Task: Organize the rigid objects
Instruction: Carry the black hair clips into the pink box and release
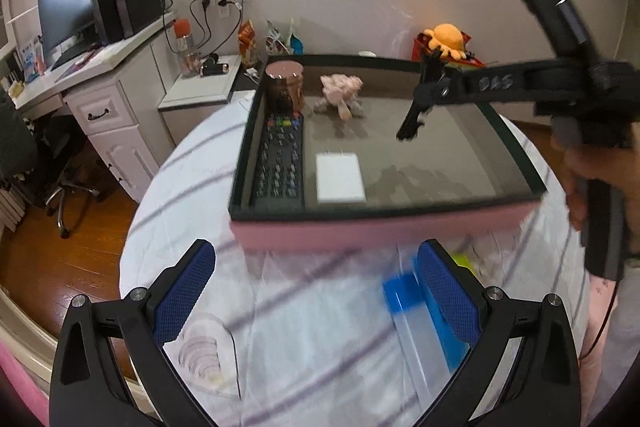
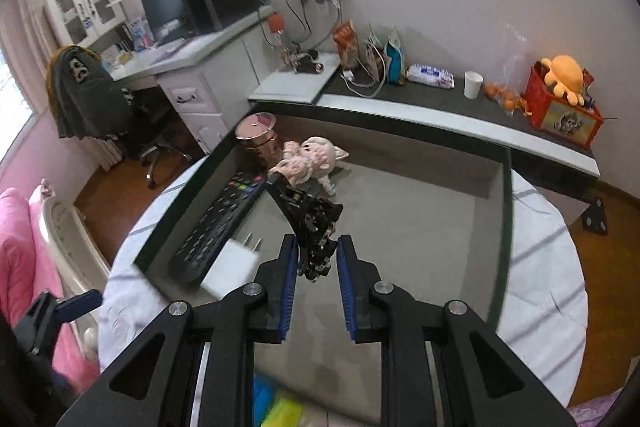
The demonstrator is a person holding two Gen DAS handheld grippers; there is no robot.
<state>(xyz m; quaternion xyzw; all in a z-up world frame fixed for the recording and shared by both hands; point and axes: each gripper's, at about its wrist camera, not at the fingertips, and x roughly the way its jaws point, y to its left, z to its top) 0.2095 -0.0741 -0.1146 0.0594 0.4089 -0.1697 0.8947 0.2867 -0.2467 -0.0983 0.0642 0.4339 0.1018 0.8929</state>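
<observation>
While a round table (image 1: 304, 311) draped in a white cloth with purple stripes is seen beside a white desk (image 1: 100, 67) on a wooden floor, a pink-sided tray (image 1: 384, 227) holds a remote control (image 1: 280, 163), a white charger (image 1: 340, 177), a copper-lidded jar (image 1: 285, 87) and a pink figurine (image 1: 340, 93). The right gripper (image 2: 318, 267) is clamped on a black hair claw (image 2: 312, 223) above the tray, and the left gripper (image 1: 316, 299) is held wide open and empty over the cloth.

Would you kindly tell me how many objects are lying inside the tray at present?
4: a copper-lidded round jar in the far left corner, a pale pink figurine beside it, a long black remote control along the left wall, and a white plug adapter beside the remote control. The tray's near edge may hide more.
</observation>
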